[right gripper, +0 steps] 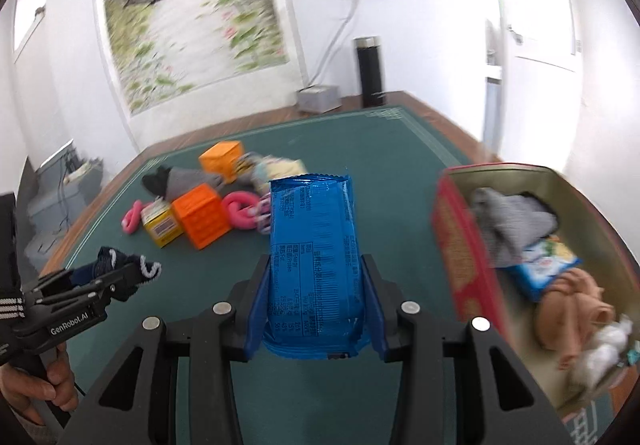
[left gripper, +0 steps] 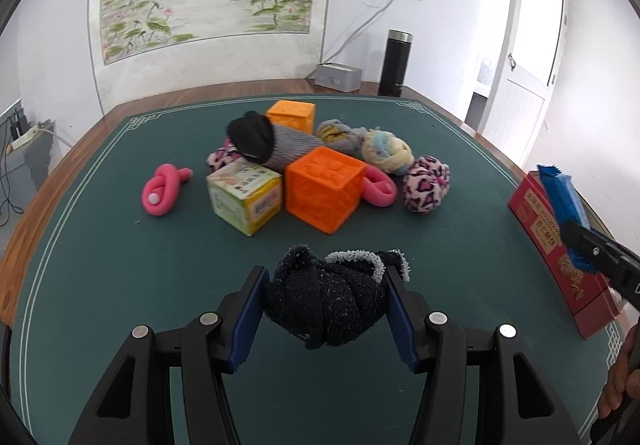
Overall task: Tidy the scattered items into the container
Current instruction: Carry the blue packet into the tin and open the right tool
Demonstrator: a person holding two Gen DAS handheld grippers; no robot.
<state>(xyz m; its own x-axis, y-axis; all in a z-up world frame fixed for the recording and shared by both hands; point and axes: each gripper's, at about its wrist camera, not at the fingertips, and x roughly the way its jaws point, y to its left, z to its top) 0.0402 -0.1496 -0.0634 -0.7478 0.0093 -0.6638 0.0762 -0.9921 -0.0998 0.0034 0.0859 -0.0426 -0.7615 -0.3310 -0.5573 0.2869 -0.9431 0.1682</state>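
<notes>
My left gripper [left gripper: 326, 285] is shut on a black knotted sock [left gripper: 326, 299] and holds it above the green table mat [left gripper: 120, 265]. It also shows in the right wrist view [right gripper: 132, 271]. My right gripper [right gripper: 316, 277] is shut on a blue snack packet [right gripper: 314, 257], just left of the red tin container [right gripper: 460, 257]; the packet also shows in the left wrist view [left gripper: 562, 201]. The tin holds a grey sock [right gripper: 508, 221], a snack bag [right gripper: 544, 265] and a tan cloth [right gripper: 572, 305]. A pile lies mid-table: orange cubes [left gripper: 324, 195], a yellow box [left gripper: 244, 195], pink rings [left gripper: 162, 193], rolled socks [left gripper: 426, 183].
A black flask [left gripper: 394, 63] and a grey box [left gripper: 338, 77] stand on the wooden border at the far edge. The red tin [left gripper: 560, 245] sits at the table's right edge. A wall with a painting stands behind.
</notes>
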